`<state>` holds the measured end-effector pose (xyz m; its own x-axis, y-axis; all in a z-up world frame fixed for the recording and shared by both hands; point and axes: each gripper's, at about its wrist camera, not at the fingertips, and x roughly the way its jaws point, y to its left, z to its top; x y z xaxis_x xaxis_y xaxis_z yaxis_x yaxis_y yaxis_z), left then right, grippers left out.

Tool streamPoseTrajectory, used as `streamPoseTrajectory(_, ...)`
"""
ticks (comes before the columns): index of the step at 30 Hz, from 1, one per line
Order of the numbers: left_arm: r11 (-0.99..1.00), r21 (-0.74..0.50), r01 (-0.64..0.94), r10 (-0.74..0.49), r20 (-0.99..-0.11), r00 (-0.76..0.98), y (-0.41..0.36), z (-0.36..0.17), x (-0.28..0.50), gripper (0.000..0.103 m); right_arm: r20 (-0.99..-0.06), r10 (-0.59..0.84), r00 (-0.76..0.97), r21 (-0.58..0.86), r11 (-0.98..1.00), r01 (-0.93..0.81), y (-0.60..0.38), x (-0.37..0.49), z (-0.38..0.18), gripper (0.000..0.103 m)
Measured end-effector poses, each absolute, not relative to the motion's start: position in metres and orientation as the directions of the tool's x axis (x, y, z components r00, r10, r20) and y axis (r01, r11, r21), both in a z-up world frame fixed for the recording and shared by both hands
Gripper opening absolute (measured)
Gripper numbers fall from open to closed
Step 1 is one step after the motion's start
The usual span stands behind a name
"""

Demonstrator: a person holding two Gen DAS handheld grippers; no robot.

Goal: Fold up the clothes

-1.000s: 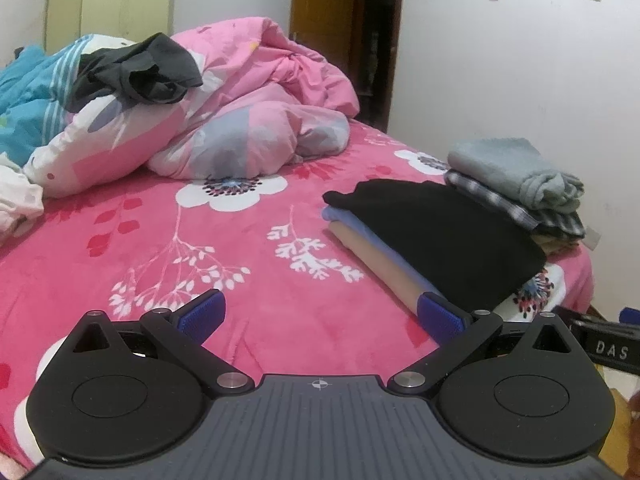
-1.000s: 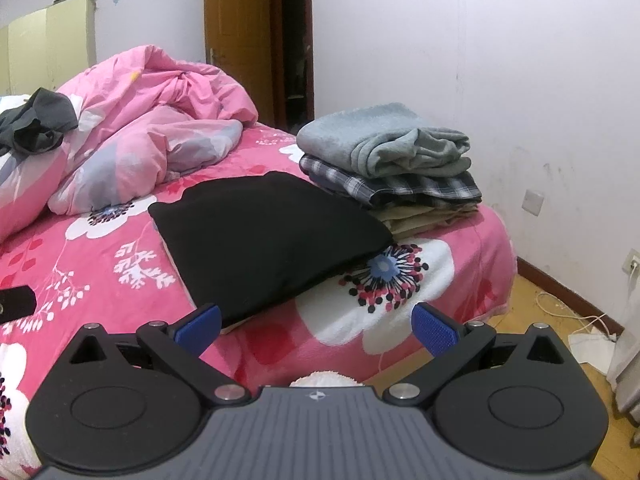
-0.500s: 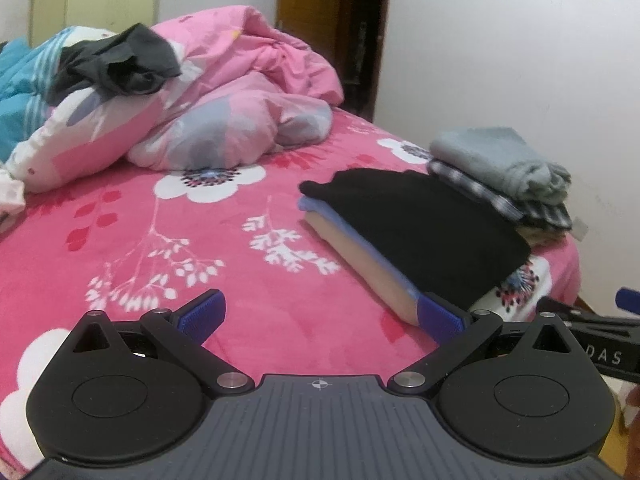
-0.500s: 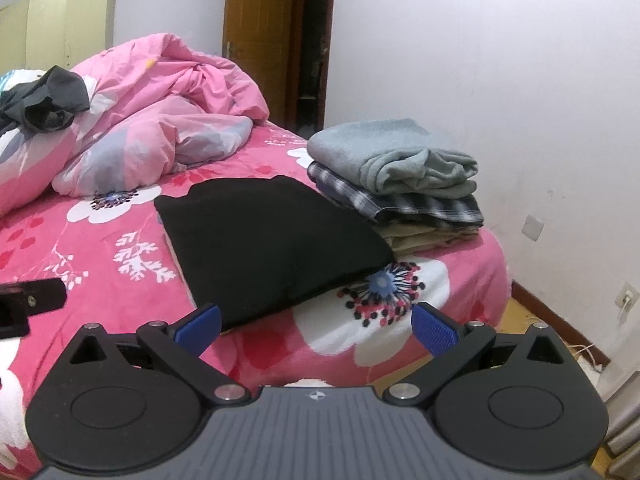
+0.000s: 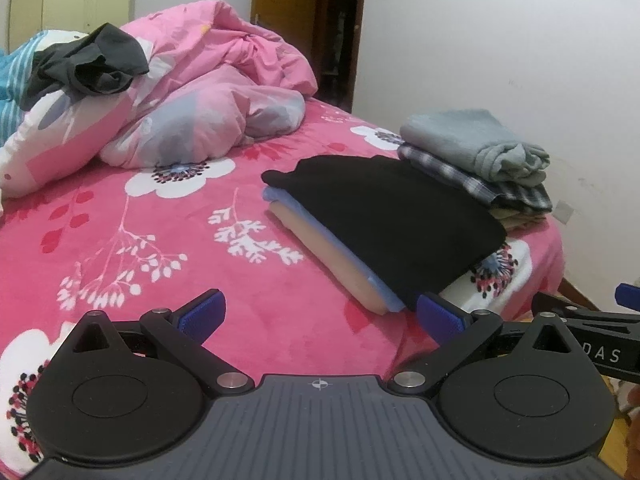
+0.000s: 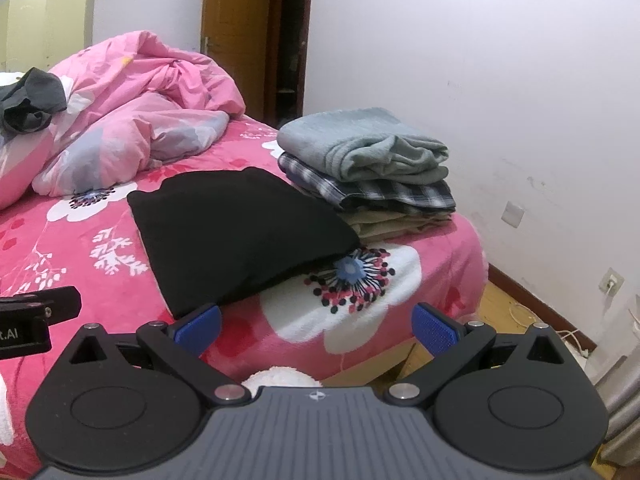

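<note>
A folded black garment (image 5: 384, 216) (image 6: 236, 232) lies on top of a blue one and a beige one (image 5: 320, 240) near the bed's right side. Beside it stands a stack with a grey-blue sweater (image 5: 472, 140) (image 6: 360, 148) over a plaid shirt (image 6: 372, 188) and tan cloth. A crumpled dark garment (image 5: 88, 64) (image 6: 32, 100) rests on the pillows at the far left. My left gripper (image 5: 318, 314) is open and holds nothing, low over the pink sheet. My right gripper (image 6: 316, 324) is open too, at the bed's near corner.
A bunched pink duvet (image 5: 208, 92) and pillows fill the head of the bed. The pink floral sheet (image 5: 160, 248) is bare at the centre. A white wall runs along the right, with wooden floor (image 6: 516, 308) and a cable below. A brown door (image 6: 244, 32) stands behind.
Both grippers have drifted a little, so the folded piles sit slightly nearer and more central in view. Both stay open, and no garment has moved.
</note>
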<state>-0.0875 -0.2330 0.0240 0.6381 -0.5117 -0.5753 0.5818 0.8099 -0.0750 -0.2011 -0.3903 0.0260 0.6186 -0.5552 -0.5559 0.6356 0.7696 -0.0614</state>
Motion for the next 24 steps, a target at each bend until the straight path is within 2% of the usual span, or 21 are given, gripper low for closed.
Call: streamPoseTrajectory(24, 0.799, -0.079, 0.597, -0.518, -0.596, 0.614, -0.238, 0.0216, -0.0917, 0.103, -0.559, -0.551, 0.62, -0.075, 0.778, 0.623, -0.3907, -0.2035, 0.0251, 0.103)
